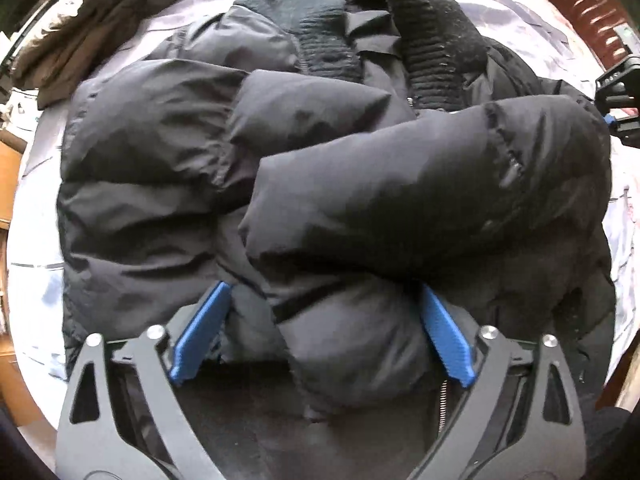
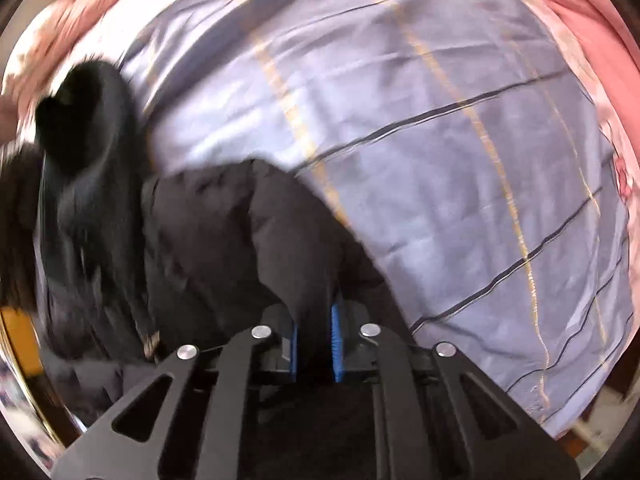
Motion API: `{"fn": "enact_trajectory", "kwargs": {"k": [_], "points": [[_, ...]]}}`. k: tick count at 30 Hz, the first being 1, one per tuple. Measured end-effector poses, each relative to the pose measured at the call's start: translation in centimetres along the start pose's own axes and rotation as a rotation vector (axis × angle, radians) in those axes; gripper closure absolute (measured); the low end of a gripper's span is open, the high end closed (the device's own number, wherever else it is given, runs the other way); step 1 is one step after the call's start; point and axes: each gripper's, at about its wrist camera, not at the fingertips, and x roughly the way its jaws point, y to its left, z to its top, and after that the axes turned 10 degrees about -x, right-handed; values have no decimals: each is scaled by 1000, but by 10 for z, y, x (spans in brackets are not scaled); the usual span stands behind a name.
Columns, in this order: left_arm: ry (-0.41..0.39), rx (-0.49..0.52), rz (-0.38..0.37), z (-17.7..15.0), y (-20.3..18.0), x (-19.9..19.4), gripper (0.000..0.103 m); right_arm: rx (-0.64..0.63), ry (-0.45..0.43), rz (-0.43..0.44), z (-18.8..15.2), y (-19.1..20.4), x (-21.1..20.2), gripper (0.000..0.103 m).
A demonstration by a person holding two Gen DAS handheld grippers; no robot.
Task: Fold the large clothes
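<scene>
A black puffer jacket (image 1: 304,168) lies on a lilac striped bedsheet (image 1: 532,28), both sleeves folded across its front and its ribbed collar (image 1: 424,40) at the far end. My left gripper (image 1: 324,300) is open, its blue fingers (image 1: 200,340) spread around the jacket's near hem, which bulges between them. My right gripper (image 2: 314,320) is shut on a fold of the jacket's black fabric (image 2: 240,240). The right gripper also shows at the jacket's right edge in the left wrist view (image 1: 616,92).
A brown garment (image 1: 92,28) lies on the bed at the far left. The striped sheet (image 2: 440,140) spreads to the right of the jacket, with pink bedding (image 2: 580,20) beyond it. A wooden edge (image 1: 8,184) stands at the left.
</scene>
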Motion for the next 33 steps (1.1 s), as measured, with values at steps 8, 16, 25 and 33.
{"fn": "enact_trajectory", "kwargs": {"k": [8, 16, 25, 33], "points": [[-70, 91, 80, -6, -28, 6, 4, 120, -89, 82, 21, -42, 33, 82], [-213, 62, 78, -8, -20, -46, 6, -39, -414, 317, -46, -70, -100, 34], [-225, 39, -39, -14, -36, -56, 6, -384, -286, 302, -109, 23, -56, 78], [-80, -44, 1, 1, -16, 0, 2, -294, -236, 236, -81, 16, 25, 97]]}}
